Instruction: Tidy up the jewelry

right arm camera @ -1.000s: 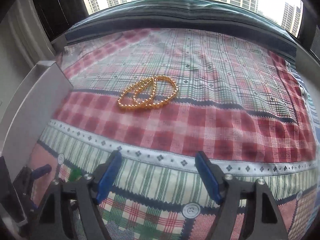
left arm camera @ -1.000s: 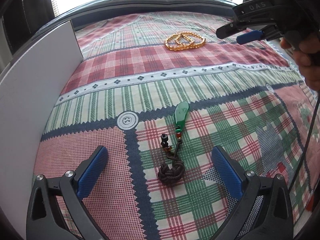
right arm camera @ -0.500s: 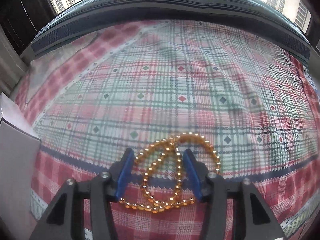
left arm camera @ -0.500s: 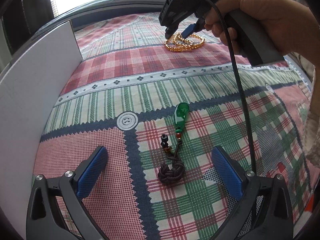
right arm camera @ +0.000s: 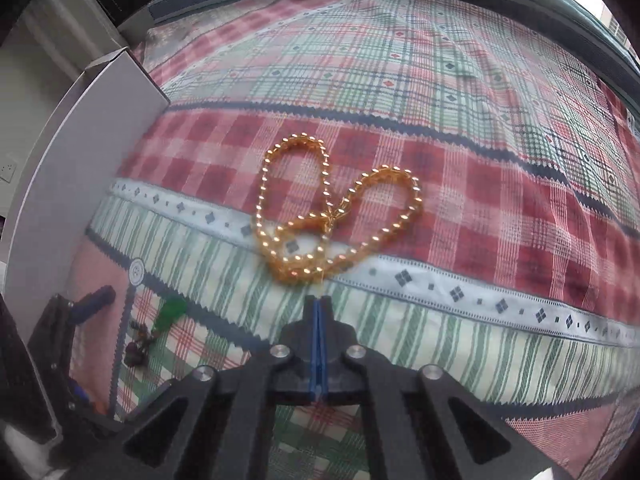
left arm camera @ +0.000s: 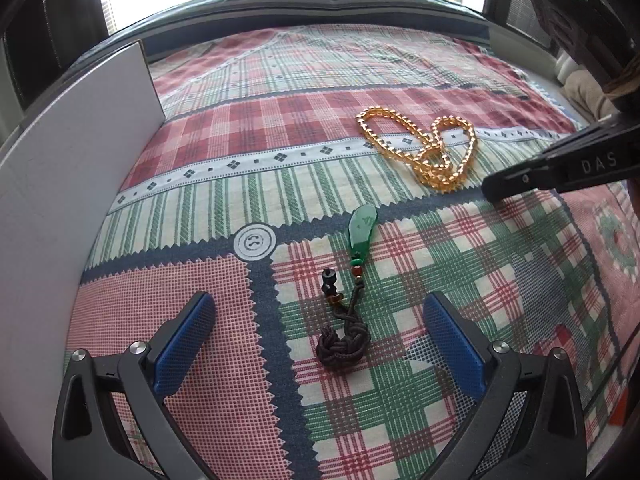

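The gold bead strand [right arm camera: 328,216] is lying in loose, crossed loops on the patchwork bedspread [right arm camera: 480,80], toward the middle of the bed and well away from the white box [right arm camera: 80,152] along its left edge. The right gripper [right arm camera: 318,308] is hovering just beside the nearest loop with its blue pads pressed flat together; whether a fine thread is caught between them I cannot tell. The left gripper [left arm camera: 320,344], spread wide, is waiting over the green pendant cord [left arm camera: 352,280]. The strand is looking light, limp and slippery, so it will likely be sagging and swinging once lifted; pinching across the bunched beads at the crossing seems the surest hold.
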{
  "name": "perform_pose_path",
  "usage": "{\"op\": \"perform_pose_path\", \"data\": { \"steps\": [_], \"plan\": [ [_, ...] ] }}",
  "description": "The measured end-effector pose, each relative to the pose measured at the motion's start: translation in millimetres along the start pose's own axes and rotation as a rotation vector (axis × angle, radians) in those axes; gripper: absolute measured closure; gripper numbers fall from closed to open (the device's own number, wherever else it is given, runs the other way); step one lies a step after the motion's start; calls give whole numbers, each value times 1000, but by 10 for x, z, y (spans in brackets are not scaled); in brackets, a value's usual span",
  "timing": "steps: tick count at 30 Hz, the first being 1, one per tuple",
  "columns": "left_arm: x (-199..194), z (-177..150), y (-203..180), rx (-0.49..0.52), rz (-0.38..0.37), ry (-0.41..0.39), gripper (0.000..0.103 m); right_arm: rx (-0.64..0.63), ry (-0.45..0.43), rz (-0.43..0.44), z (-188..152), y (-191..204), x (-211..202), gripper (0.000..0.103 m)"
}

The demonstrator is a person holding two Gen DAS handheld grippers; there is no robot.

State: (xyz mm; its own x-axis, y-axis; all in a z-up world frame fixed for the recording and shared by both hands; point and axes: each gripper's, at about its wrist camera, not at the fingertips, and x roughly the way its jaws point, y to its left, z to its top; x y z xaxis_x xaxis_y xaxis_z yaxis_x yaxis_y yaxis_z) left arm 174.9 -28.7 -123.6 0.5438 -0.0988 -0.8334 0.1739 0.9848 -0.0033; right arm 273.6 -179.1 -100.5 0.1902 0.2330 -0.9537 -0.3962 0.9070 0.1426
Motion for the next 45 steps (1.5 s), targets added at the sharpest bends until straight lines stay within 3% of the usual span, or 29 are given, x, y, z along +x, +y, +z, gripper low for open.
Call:
{"op": "perform_pose_path", "data": {
  "steps": [6, 11, 13, 14, 15, 18, 22, 24, 28, 30, 32, 34, 35, 36, 38, 40, 42, 45],
  "plan": [
    [3, -2, -4, 0, -1, 0, 1, 11, 18, 49, -735, 19, -234, 102],
    [2, -3, -5, 0, -1, -1, 1, 39, -103, 14, -1242, -9, -480, 98],
    [4, -5, -8, 1, -1, -1, 1, 82, -154, 3, -1417, -44, -540, 84],
    [3, -6, -8, 1, -1, -1, 1, 110, -177, -5, -1504, -84, -563, 58],
    [3, -8, -8, 1, -2, -1, 1, 134, -201, -22, -1588, -105, -568, 43],
    [3, -12, -9, 0, -2, -2, 1, 175, -253, -90, -1854, -109, -599, 43],
    [-11, -15, 18, 15, -38, 9, 1, 115, -274, -191, -2008, 20, -475, 40],
    [-58, -37, 69, 48, -72, 48, 1, 70, -308, -227, -2068, 104, -434, 29],
    [-195, -105, 290, -25, -158, 75, 1, 83, -340, -226, -2155, 137, -436, 21],
    [-220, -89, 326, -43, -141, 65, 2, 76, -353, -232, -2130, 171, -403, 17],
    [-218, -75, 280, -35, -108, 51, 7, 78, -360, -231, -2124, 181, -392, 14],
    [-171, -32, 205, -26, -104, 60, 26, 84, -361, -233, -2105, 191, -376, 13],
    [-142, -7, 148, -13, -99, 65, 28, 86, -362, -235, -2104, 195, -374, 13],
    [-123, -8, 60, 21, -69, 62, 28, 86, -364, -234, -2123, 198, -354, 13],
    [-134, -23, -97, 88, -24, 39, 42, 82, -366, -231, -2139, 189, -361, 13],
    [-166, -44, -174, 102, -73, 37, 89, 83, -351, -221, -2130, 172, -375, 13],
    [-188, -63, -191, 98, -57, 36, 89, 118, -340, -178, -2093, 115, -453, 15],
    [-204, -83, -87, 24, -102, 33, 89, 121, -414, -86, -1949, 88, -669, 18]
  ]
}}
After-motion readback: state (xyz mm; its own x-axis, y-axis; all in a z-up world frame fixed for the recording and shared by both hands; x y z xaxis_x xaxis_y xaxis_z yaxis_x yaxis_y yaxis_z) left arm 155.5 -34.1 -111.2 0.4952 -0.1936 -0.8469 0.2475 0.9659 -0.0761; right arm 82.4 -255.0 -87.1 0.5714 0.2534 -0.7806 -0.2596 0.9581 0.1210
